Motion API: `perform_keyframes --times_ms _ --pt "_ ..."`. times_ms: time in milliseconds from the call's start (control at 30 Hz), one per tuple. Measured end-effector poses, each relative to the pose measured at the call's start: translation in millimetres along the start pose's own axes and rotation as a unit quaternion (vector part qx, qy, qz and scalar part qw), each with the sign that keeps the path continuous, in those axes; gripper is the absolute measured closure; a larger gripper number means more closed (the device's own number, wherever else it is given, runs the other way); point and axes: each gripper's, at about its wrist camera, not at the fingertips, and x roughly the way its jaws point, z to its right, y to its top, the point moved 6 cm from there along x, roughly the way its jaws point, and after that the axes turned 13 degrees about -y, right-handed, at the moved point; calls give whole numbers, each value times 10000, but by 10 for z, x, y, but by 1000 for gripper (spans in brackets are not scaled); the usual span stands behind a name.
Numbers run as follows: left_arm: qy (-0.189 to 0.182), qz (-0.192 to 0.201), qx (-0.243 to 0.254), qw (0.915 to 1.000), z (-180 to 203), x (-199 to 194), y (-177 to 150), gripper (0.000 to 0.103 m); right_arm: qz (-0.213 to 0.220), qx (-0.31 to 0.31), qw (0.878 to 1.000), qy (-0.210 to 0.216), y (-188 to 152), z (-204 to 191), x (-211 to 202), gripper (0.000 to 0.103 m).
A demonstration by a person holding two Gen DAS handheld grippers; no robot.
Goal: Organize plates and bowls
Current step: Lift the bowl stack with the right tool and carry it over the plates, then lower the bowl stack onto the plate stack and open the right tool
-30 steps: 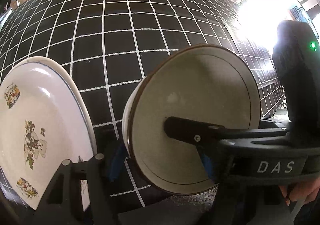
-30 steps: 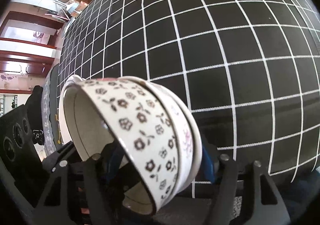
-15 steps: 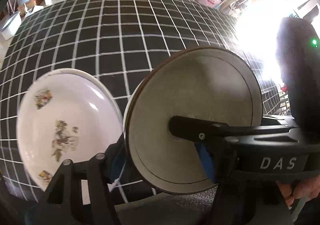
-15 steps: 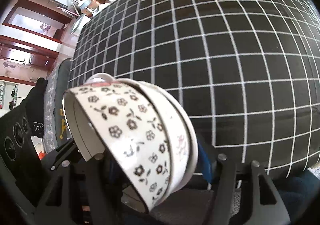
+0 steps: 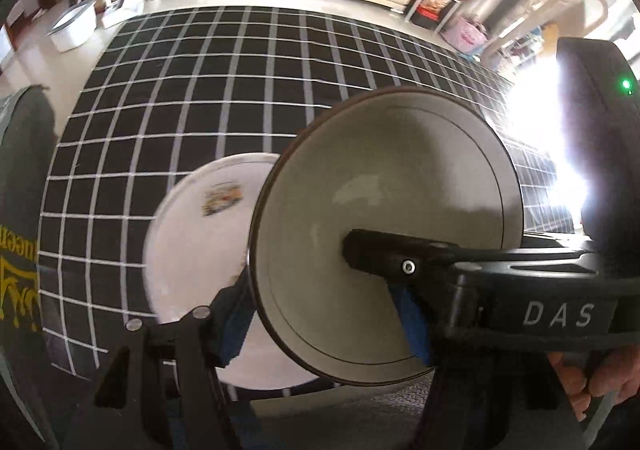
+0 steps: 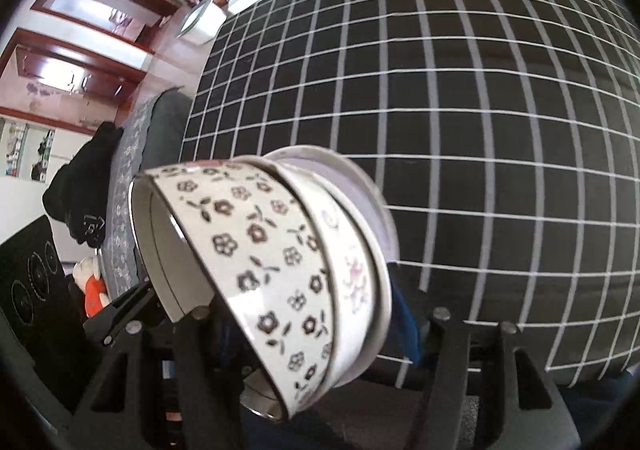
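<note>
We hold a bowl (image 5: 384, 226) in our left gripper (image 5: 320, 314) | right gripper (image 6: 308, 330) clamps stacked bowls (image 6: 280, 262) | plate (image 5: 196, 250) on the tablecloth (image 5: 200, 90) near its front edge

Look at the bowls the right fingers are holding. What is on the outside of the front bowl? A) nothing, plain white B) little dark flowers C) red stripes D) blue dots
B. The front bowl in the stack pinched by the right gripper is white with small dark flowers and leaves all over its outer wall.
</note>
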Motion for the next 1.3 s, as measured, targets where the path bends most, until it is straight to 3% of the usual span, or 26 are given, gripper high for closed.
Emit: perform_keyframes --times_ms 333,833,1100,1300 --pt "201 -56 -441 9988 -579 -49 -90 43 -237 -245 9994 19 30 -212 292 38" --pt "172 -119 -421 9989 -685 110 -124 44 -210 -198 9996 -41 56 -50 324 41" --pt "155 -113 -303 9994 -656 97 -201 44 -283 -103 9989 367 16 34 369 42" --pt "7 -98 -501 9987 -698 130 -228 44 -300 86 9970 704 -2 117 349 45"
